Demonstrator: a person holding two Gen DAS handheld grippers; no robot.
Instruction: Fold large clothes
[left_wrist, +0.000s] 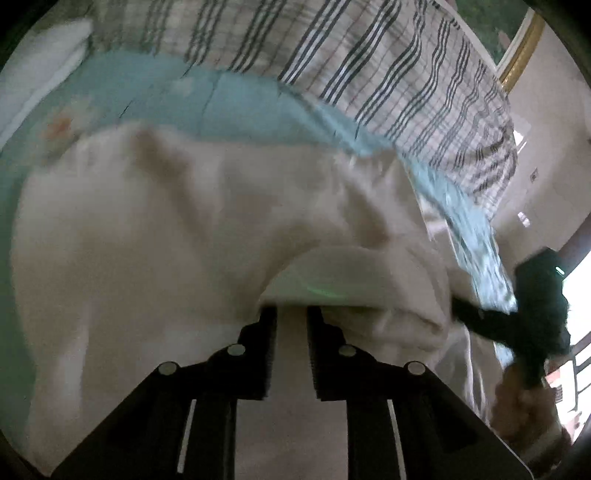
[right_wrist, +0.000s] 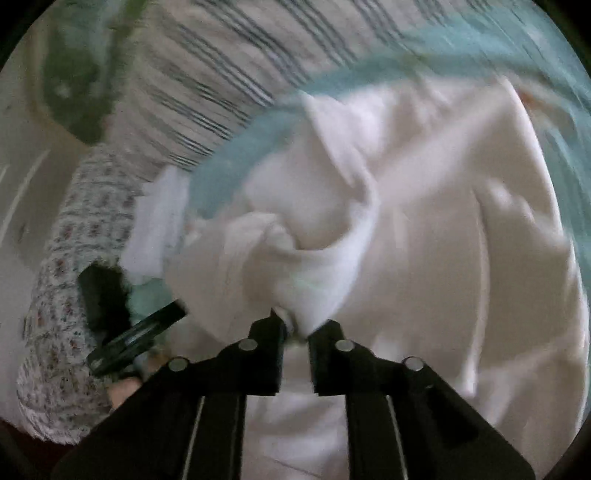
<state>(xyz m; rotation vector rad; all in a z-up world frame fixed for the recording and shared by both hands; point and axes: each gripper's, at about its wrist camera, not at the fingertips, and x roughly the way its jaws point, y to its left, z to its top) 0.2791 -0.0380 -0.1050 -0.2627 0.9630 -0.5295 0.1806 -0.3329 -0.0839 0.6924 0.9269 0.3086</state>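
A large white garment (left_wrist: 166, 229) lies spread over a light blue sheet (left_wrist: 229, 103) on a bed. My left gripper (left_wrist: 291, 314) is shut on a folded edge of the white garment, which drapes over its fingertips. My right gripper (right_wrist: 295, 325) is shut on a bunched fold of the same white garment (right_wrist: 424, 221). In the left wrist view the right gripper (left_wrist: 480, 317) shows at the right, gripping the garment's edge. In the right wrist view the left gripper (right_wrist: 147, 325) shows at lower left. Both views are motion-blurred.
A striped checked blanket (left_wrist: 388, 74) lies at the back of the bed. A white pillow (left_wrist: 40, 70) sits at the far left. A floral patterned cloth (right_wrist: 74, 277) hangs at the bed's left side. A wall with a gold frame (left_wrist: 521, 51) stands at the right.
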